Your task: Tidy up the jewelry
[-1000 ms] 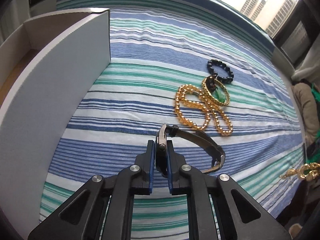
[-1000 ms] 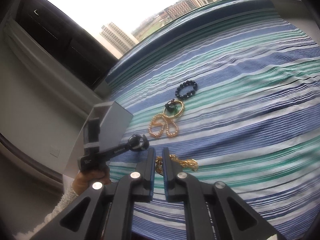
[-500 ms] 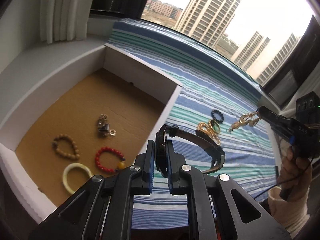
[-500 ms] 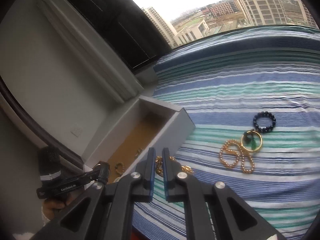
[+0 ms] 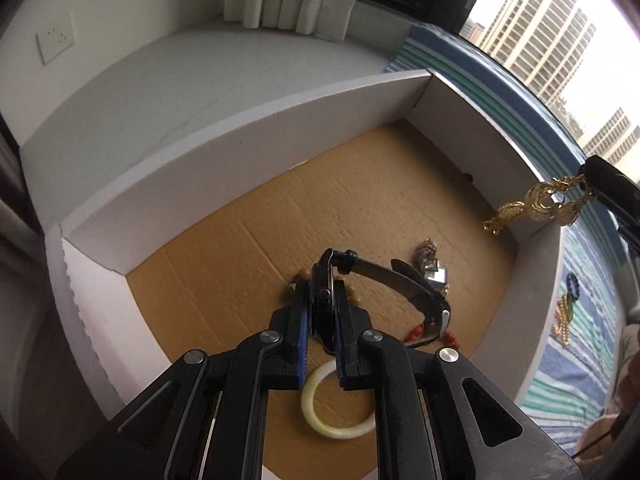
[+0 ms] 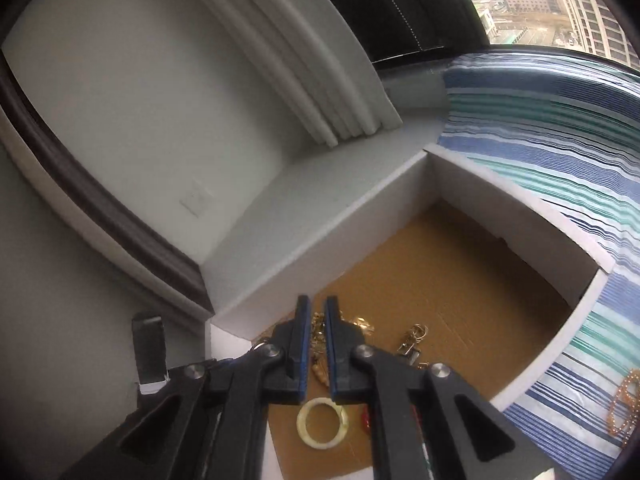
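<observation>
- Jewelry in transit: the watch, clamped in the left gripper jaws, has swung from the striped bed to above the box.
- Right gripper jaws, shut on the gold chain, followed; both look ready to drop.

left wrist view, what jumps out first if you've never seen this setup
The left hand-held gripper at bottom centre is shut on a black watch, its strap arching right, above the white box with a brown cardboard floor. At the right edge, a gold chain dangles from the right hand-held gripper over the box wall. A pale bangle lies on the floor below the watch.
</observation>
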